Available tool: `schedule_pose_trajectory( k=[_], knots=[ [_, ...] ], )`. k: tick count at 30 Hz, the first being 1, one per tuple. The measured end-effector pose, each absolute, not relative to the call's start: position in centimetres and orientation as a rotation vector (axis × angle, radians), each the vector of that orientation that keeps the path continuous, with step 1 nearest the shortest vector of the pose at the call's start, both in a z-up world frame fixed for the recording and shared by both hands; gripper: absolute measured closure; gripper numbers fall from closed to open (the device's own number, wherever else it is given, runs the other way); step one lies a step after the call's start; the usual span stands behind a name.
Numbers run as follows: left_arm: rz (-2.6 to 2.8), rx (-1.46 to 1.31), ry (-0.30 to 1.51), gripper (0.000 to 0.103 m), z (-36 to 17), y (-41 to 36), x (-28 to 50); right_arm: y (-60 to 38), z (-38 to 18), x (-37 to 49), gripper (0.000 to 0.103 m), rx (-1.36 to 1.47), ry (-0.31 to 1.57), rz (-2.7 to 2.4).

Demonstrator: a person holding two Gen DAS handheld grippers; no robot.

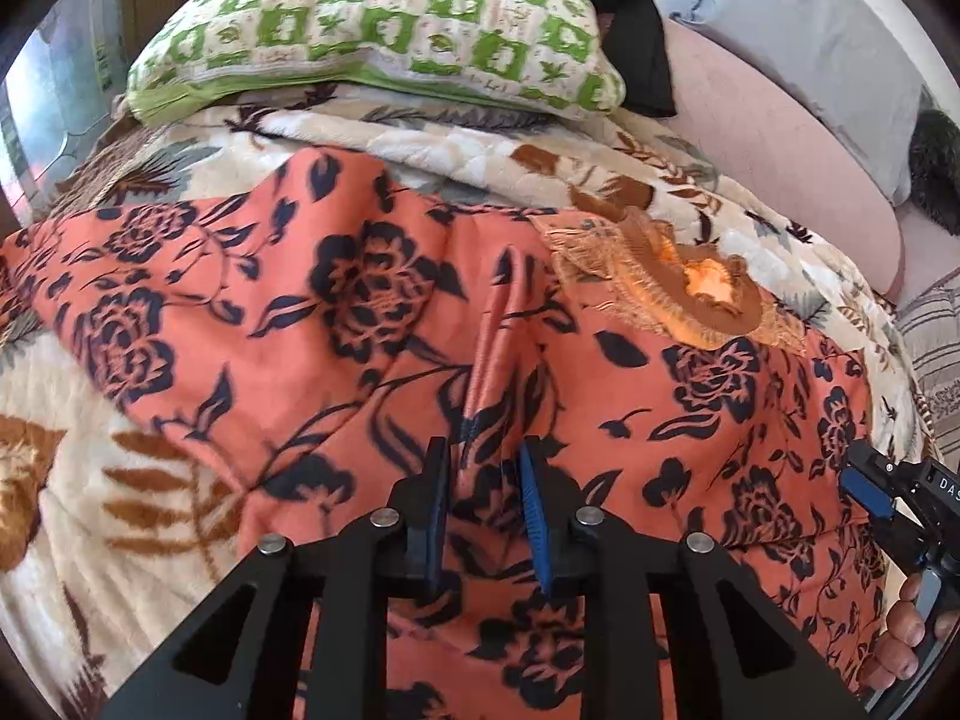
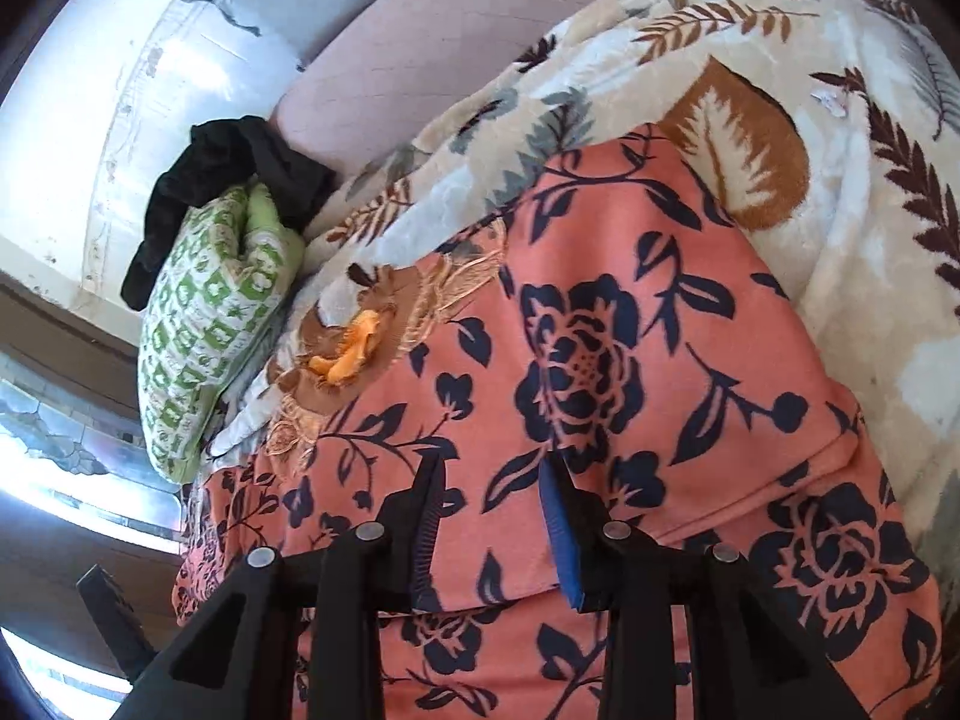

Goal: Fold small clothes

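Observation:
A salmon-orange garment with dark navy flowers (image 1: 360, 300) lies spread on a leaf-patterned blanket (image 1: 480, 150); its brown and gold embroidered neckline (image 1: 690, 288) is at the far right. It also fills the right wrist view (image 2: 600, 360), with the neckline (image 2: 360, 336) at left. My left gripper (image 1: 483, 462) has its jaws apart, with a raised ridge of the fabric between them. My right gripper (image 2: 495, 474) is open just over the cloth; it also shows at the right edge of the left wrist view (image 1: 864, 480).
A green and white patterned pillow (image 1: 372, 24) lies at the head of the blanket, with a black garment (image 1: 636, 30) beside it. A pink sheet (image 1: 780, 138) and a grey pillow (image 1: 810, 30) are to the right. A window (image 2: 48, 456) is at left.

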State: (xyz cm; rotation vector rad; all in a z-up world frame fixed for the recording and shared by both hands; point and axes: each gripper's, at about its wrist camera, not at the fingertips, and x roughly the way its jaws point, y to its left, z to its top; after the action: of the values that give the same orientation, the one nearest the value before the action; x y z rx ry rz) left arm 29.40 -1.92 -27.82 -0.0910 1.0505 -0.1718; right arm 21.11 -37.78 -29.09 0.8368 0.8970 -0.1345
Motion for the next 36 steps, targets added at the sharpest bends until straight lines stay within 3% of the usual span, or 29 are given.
schedule_pose_trajectory(
  k=[2, 6, 9, 17, 22, 27, 28, 30, 32, 34, 36],
  knots=[
    [-0.116, -0.122, 0.994, 0.068, -26.4, 0.5, 28.7, -36.9, -30.2, 21.9, 0.045, 0.815, 0.980, -0.128],
    [0.092, -0.165, 0.818, 0.022, -22.1, 7.5, 27.0, -35.7, -30.2, 22.3, 0.044, 0.740, 1.020, -0.127],
    [0.246, -0.258, 0.790, 0.015, -20.9, 14.0, 27.0, -35.7, -30.2, 22.0, 0.044, 0.758, 1.014, -0.121],
    [0.389, -0.644, 0.934, 0.016, -24.4, 29.0, 31.2, -35.6, -30.6, 22.5, 0.038, 0.744, 1.019, -0.113],
    [0.321, -0.784, 0.957, 0.016, -25.8, 30.0, 34.2, -34.9, -30.5, 23.2, 0.031, 0.709, 1.018, -0.122],
    [0.352, -0.885, 0.986, 0.016, -26.8, 30.7, 37.5, -34.2, -30.3, 23.5, 0.030, 0.645, 1.023, -0.123],
    [0.348, -0.902, 0.977, 0.018, -26.9, 30.8, 37.8, -34.2, -30.4, 23.5, 0.030, 0.644, 1.023, -0.120],
    [0.325, -0.921, 0.973, 0.051, -27.1, 30.9, 38.4, -34.5, -30.4, 23.5, 0.030, 0.655, 1.022, -0.116],
    [0.319, -0.911, 1.010, 0.069, -27.7, 30.8, 39.2, -34.5, -30.4, 23.5, 0.030, 0.663, 1.021, -0.116],
    [0.326, -0.875, 1.021, 0.076, -28.1, 30.8, 39.7, -34.4, -30.4, 23.5, 0.030, 0.661, 1.022, -0.117],
    [0.325, -0.865, 1.013, 0.091, -28.0, 31.1, 39.9, -34.5, -30.4, 23.5, 0.030, 0.659, 1.023, -0.115]
  ],
)
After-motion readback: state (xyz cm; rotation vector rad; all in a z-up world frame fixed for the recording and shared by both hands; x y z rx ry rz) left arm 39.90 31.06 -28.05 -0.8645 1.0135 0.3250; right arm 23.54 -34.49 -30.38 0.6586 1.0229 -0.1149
